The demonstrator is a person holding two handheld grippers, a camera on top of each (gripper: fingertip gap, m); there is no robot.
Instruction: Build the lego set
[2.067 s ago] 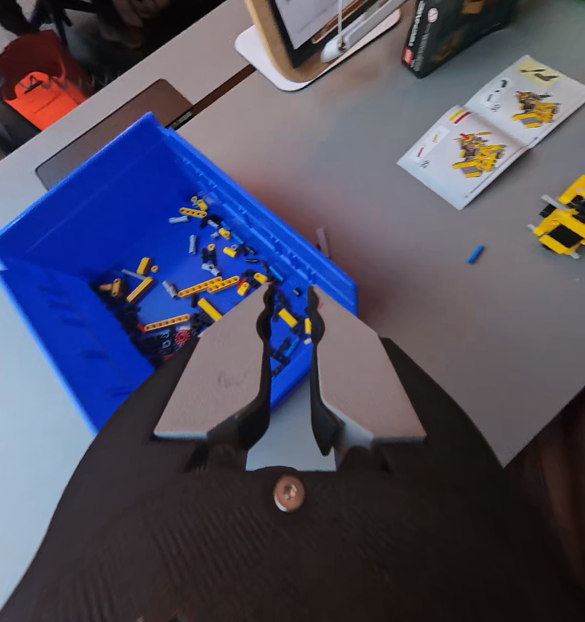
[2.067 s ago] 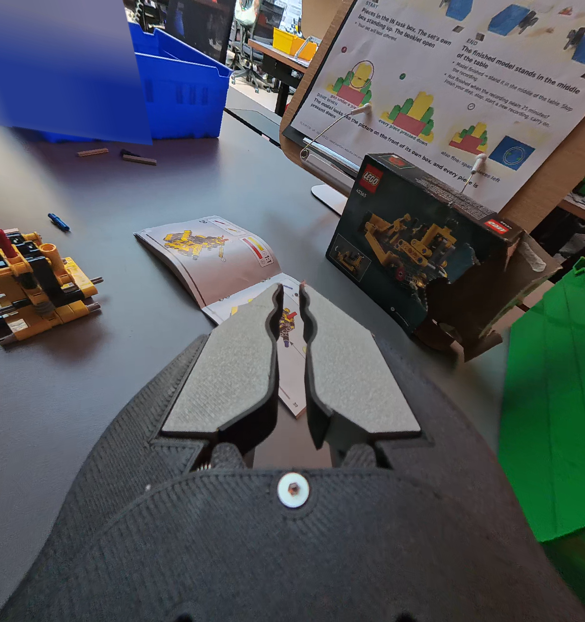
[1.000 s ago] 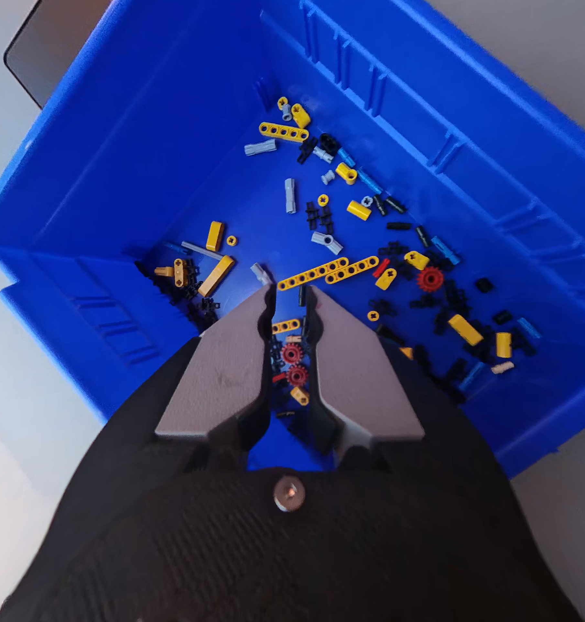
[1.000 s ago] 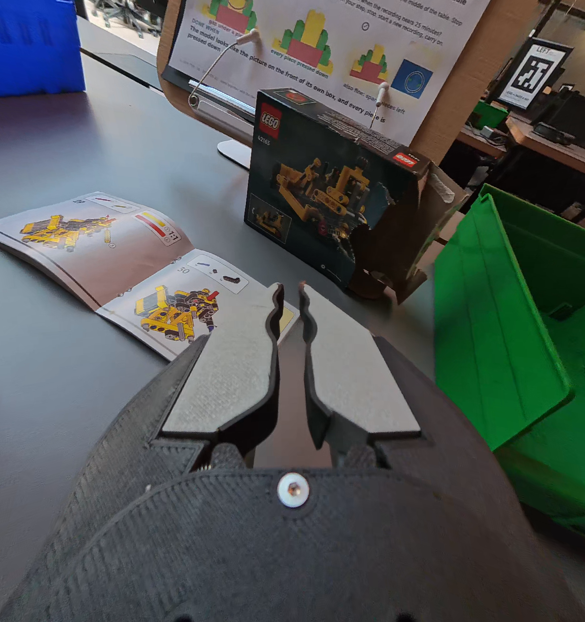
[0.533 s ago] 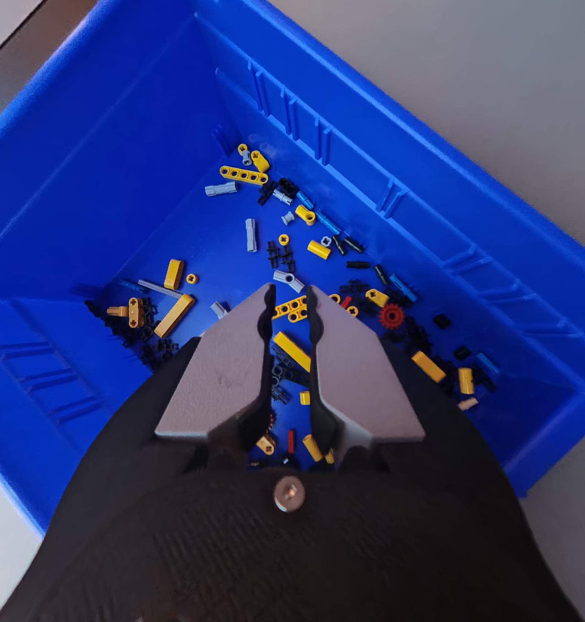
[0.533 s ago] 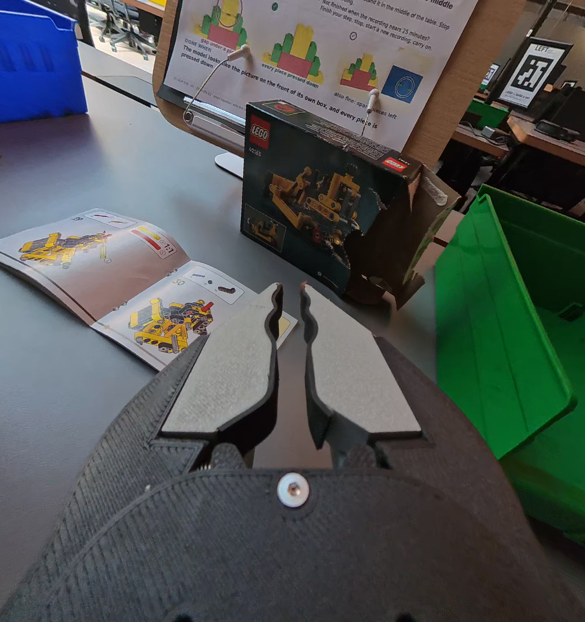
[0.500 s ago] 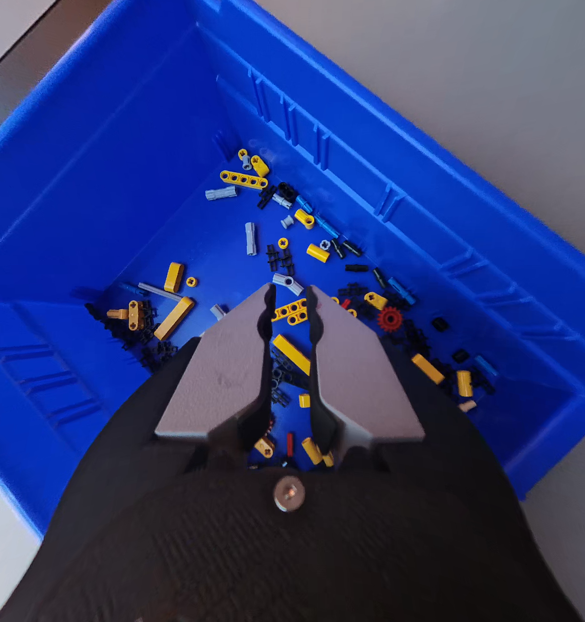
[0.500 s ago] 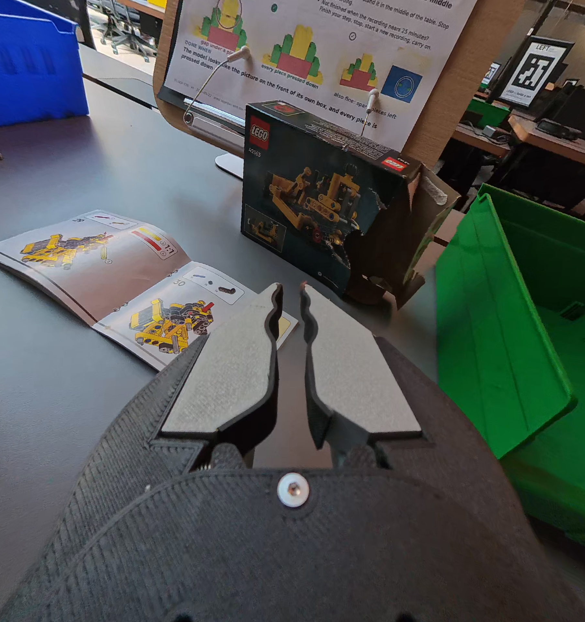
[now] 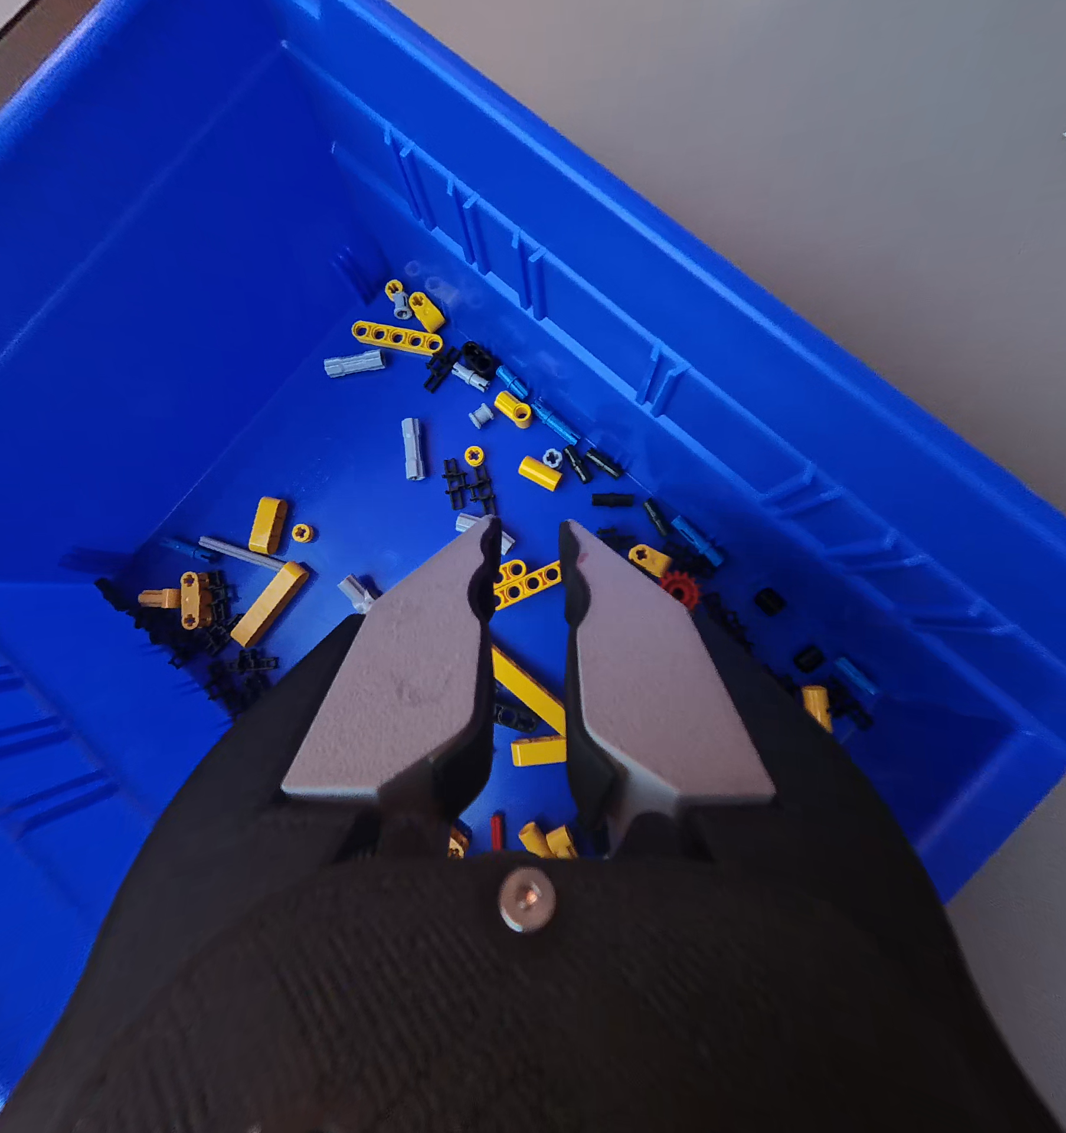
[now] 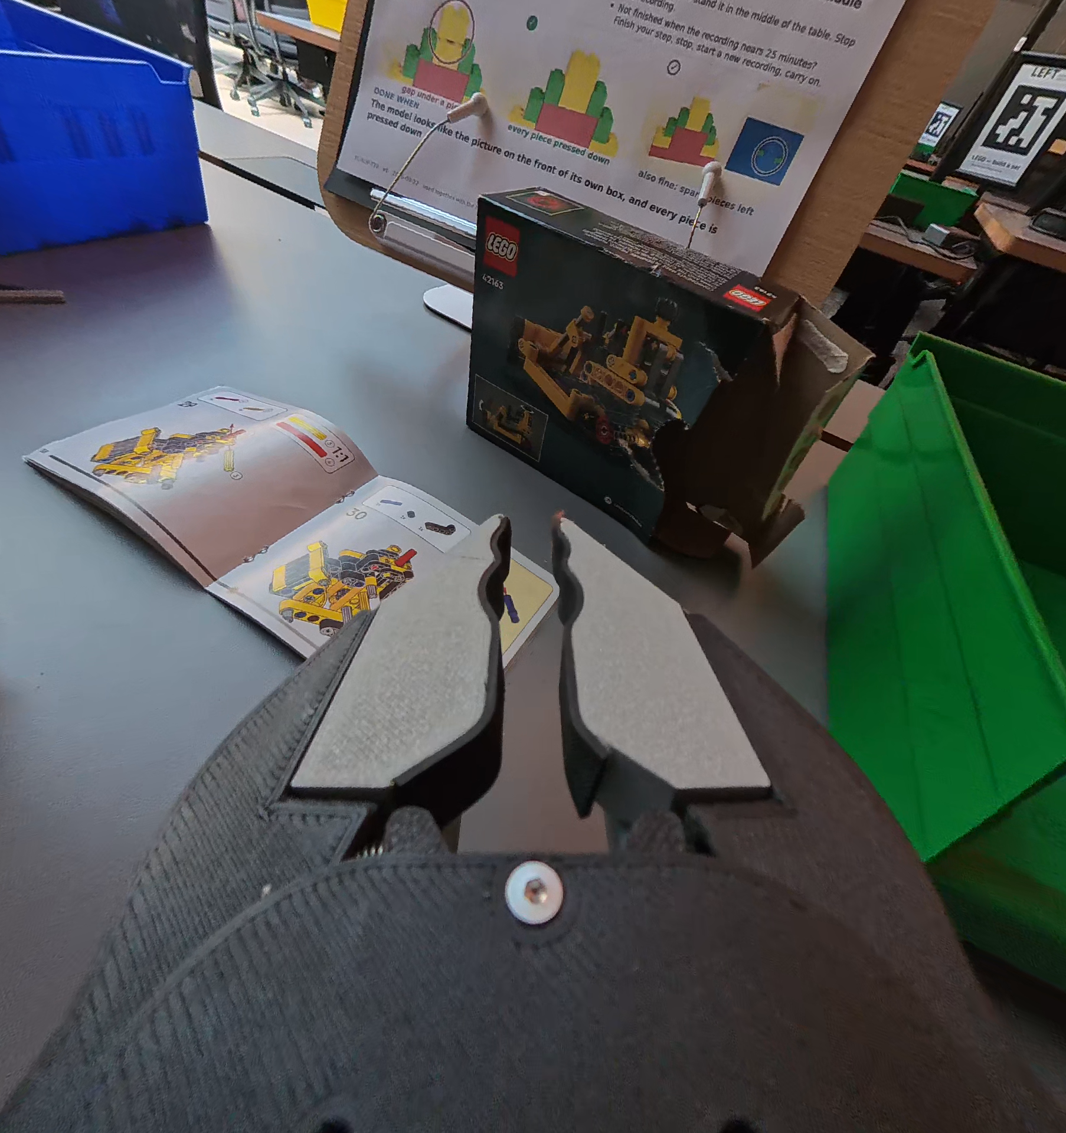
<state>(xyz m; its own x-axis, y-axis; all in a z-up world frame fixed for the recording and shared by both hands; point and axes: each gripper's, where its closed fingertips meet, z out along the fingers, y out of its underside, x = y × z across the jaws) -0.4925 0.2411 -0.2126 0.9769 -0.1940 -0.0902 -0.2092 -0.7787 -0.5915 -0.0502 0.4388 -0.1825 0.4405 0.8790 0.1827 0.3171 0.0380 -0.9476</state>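
My left gripper [image 9: 527, 530] hangs over the blue bin [image 9: 181, 276], its fingers a narrow gap apart and empty. On the bin floor lie many loose pieces: a yellow five-hole beam [image 9: 395, 337], grey connectors [image 9: 414, 447], a red gear [image 9: 681, 591], a heap of black pins [image 9: 211, 644]. Two yellow holed beams [image 9: 527, 582] and a long yellow beam [image 9: 527, 690] show between the fingers, below them. My right gripper [image 10: 530, 521] is slightly open and empty above the dark table, at the open instruction booklet's [image 10: 224, 484] near corner.
The set's box [image 10: 592, 380] stands behind the booklet, with a printed sheet on a board stand [image 10: 579, 92] behind it. A green bin [image 10: 947, 582] is close on the right. The blue bin [image 10: 70, 141] is far left. A small dark strip [image 10: 18, 294] lies on the table. The left gripper's tips are roughly 50 centimeters from the right gripper's.
The left gripper has drawn back over the bin, so pieces once ahead of its tips now lie under them. The right gripper has shifted slightly left; more of the blue bin shows. Both gaps look unchanged.
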